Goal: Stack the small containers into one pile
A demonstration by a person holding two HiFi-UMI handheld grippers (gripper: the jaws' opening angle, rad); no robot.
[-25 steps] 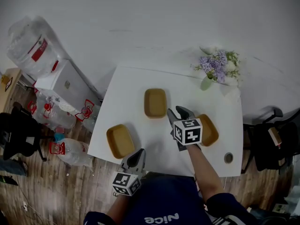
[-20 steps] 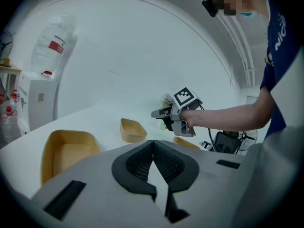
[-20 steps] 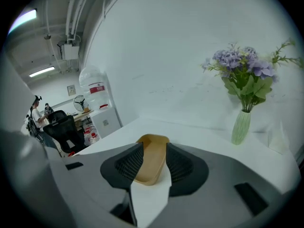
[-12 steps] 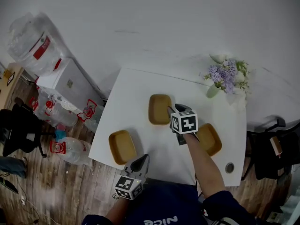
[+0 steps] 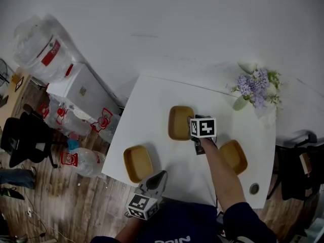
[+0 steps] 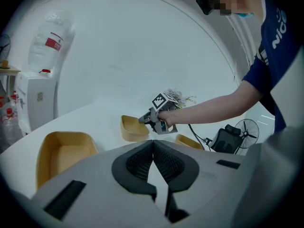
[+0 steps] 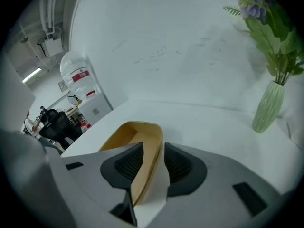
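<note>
My right gripper (image 5: 192,121) (image 7: 152,161) sits at the right rim of the middle container (image 5: 180,122) (image 7: 137,137). Its jaws are drawn in on that rim, one pad inside the wall and one outside, with only the thin wall between them. The middle container rests on the table (image 5: 152,110).

My left gripper (image 5: 160,176) (image 6: 153,152) hangs off the table's near edge, nearer me than the middle container. Its jaws are pressed together with nothing in them.

The left container (image 5: 137,163) (image 6: 61,151) lies to the near left of the middle container, well apart from it. The right container (image 5: 234,156) (image 6: 189,141) lies to its near right. A vase (image 5: 240,103) (image 7: 268,106) of flowers stands to its far right.
</note>
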